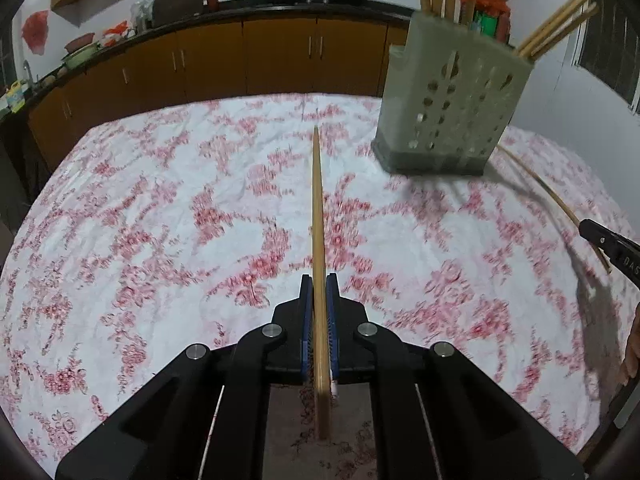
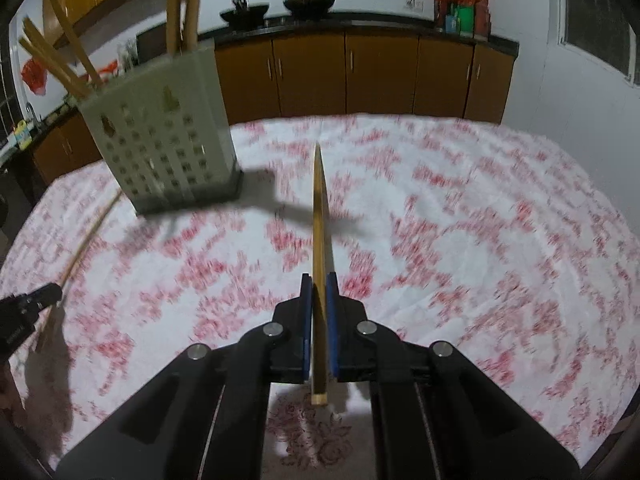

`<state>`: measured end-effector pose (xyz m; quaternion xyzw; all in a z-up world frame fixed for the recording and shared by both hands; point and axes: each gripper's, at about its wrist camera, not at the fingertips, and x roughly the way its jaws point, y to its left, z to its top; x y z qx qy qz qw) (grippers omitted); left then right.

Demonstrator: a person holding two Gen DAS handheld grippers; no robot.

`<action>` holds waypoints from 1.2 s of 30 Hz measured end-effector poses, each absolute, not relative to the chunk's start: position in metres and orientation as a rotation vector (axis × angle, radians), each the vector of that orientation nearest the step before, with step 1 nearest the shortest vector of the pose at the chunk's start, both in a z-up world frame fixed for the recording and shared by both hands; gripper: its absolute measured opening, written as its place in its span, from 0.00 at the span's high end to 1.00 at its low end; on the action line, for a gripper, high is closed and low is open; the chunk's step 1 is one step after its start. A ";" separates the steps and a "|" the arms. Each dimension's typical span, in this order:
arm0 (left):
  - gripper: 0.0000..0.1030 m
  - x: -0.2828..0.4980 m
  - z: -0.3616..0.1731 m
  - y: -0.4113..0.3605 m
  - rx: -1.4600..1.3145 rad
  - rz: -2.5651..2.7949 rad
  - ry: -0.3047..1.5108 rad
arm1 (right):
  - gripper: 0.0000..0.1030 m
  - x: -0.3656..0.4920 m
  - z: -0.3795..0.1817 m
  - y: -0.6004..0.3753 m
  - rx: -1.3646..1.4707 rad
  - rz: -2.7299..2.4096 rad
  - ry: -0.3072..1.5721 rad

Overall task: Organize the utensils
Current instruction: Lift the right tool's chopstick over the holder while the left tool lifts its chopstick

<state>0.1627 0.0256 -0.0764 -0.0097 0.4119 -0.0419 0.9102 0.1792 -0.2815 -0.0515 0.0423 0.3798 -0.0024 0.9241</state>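
Now, left claw (image 1: 319, 280): pinching a long pale wooden chopstick (image 1: 317, 208) near its thick end, tip pointing far.
Right claw (image 2: 319, 280): pressed onto a second tapered wooden chopstick (image 2: 319, 216), likewise.
Holder: perforated grey-green plastic utensil caddy (image 1: 448, 112) standing on the floral-clothed surface (image 1: 160, 208), far right of the left claw.
Handling: light, stiff, smooth; likely to pivot, so grip close to the butt.

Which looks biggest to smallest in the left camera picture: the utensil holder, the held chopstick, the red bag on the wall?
1. Utensil holder.
2. Held chopstick: longer but far thinner, and nearer the camera, so its rank against the holder is unsure.
3. Red bag: far away.
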 end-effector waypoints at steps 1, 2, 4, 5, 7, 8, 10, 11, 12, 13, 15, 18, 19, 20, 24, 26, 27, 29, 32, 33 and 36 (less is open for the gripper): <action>0.93 0.161 -0.071 0.026 -0.027 -0.090 0.833 | 0.92 0.177 -0.046 -0.283 0.087 -0.006 0.763; 0.93 0.160 -0.066 0.026 -0.030 -0.093 0.819 | 0.92 0.175 -0.040 -0.283 0.087 -0.008 0.747; 0.93 0.157 -0.051 0.027 -0.037 -0.096 0.778 | 0.92 0.172 -0.027 -0.285 0.088 -0.012 0.708; 0.93 0.156 -0.045 0.028 -0.042 -0.097 0.759 | 0.92 0.170 -0.021 -0.285 0.089 -0.014 0.692; 0.93 0.154 -0.028 0.030 -0.068 -0.105 0.711 | 0.92 0.166 -0.007 -0.287 0.094 -0.015 0.646; 0.93 0.151 -0.018 0.033 -0.088 -0.109 0.679 | 0.92 0.164 -0.001 -0.288 0.098 -0.015 0.625; 0.93 0.150 -0.002 0.036 -0.118 -0.114 0.634 | 0.92 0.159 0.013 -0.289 0.103 -0.014 0.579; 0.93 0.149 0.003 0.036 -0.129 -0.115 0.618 | 0.92 0.158 0.018 -0.289 0.104 -0.013 0.564; 0.93 0.148 0.011 0.038 -0.143 -0.116 0.594 | 0.92 0.157 0.024 -0.289 0.105 -0.012 0.549; 0.93 0.147 0.015 0.039 -0.148 -0.115 0.583 | 0.92 0.156 0.027 -0.290 0.106 -0.012 0.540; 0.93 0.147 0.022 0.041 -0.152 -0.113 0.560 | 0.92 0.156 0.033 -0.289 0.105 -0.012 0.527; 0.93 0.148 0.026 0.042 -0.152 -0.113 0.550 | 0.92 0.158 0.037 -0.289 0.104 -0.014 0.519; 0.93 0.149 0.027 0.042 -0.152 -0.113 0.549 | 0.92 0.158 0.038 -0.289 0.104 -0.014 0.517; 0.93 0.149 0.028 0.041 -0.150 -0.113 0.548 | 0.92 0.158 0.039 -0.288 0.103 -0.017 0.515; 0.93 0.150 0.037 0.040 -0.145 -0.134 0.536 | 0.92 0.158 0.057 -0.289 0.122 -0.007 0.486; 0.93 0.147 0.047 0.037 -0.140 -0.149 0.515 | 0.92 0.157 0.070 -0.289 0.135 0.011 0.459; 0.93 0.146 0.054 0.035 -0.136 -0.161 0.499 | 0.92 0.156 0.077 -0.289 0.140 0.021 0.445; 0.93 0.144 0.066 0.031 -0.133 -0.181 0.471 | 0.92 0.152 0.095 -0.288 0.150 0.047 0.409; 0.93 0.142 0.083 0.024 -0.131 -0.217 0.430 | 0.92 0.146 0.118 -0.283 0.158 0.085 0.360; 0.93 0.141 0.089 0.021 -0.133 -0.229 0.416 | 0.92 0.144 0.127 -0.282 0.161 0.101 0.342; 0.93 0.142 0.106 0.012 -0.139 -0.258 0.374 | 0.92 0.140 0.146 -0.276 0.172 0.139 0.298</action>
